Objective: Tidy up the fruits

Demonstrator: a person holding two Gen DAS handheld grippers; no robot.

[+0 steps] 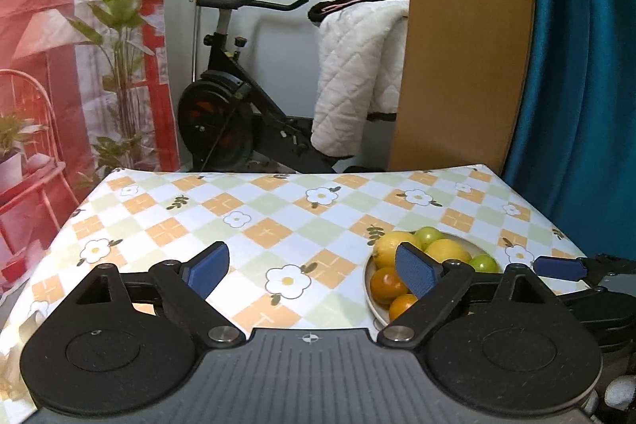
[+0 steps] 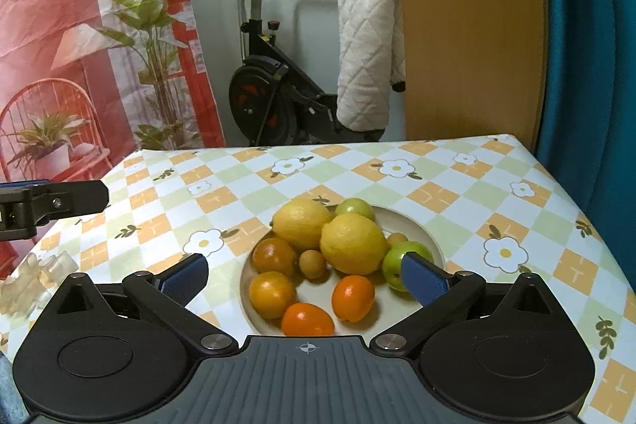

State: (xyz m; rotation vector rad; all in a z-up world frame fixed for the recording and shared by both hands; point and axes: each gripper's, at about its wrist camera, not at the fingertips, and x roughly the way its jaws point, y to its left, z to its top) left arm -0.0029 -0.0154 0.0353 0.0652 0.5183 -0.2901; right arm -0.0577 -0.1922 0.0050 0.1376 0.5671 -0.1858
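Note:
A pale round plate [image 2: 421, 225] on the checkered tablecloth holds two lemons [image 2: 351, 243], several oranges [image 2: 353, 297], green fruits [image 2: 399, 261] and small brown fruits [image 2: 313, 264]. My right gripper [image 2: 306, 277] is open and empty, its fingers spread on either side of the plate's near half. My left gripper [image 1: 314, 267] is open and empty over bare cloth, left of the plate [image 1: 373, 301]. The right gripper's finger [image 1: 556, 267] shows at the right of the left wrist view; the left gripper's finger [image 2: 59, 203] shows at the left of the right wrist view.
A clear plastic object [image 2: 35, 275] lies at the table's near left edge. Behind the table stand an exercise bike [image 1: 230, 114], a white quilted jacket [image 1: 357, 66], a wooden panel [image 1: 465, 46], a teal curtain [image 1: 584, 66] and a printed backdrop [image 1: 59, 46].

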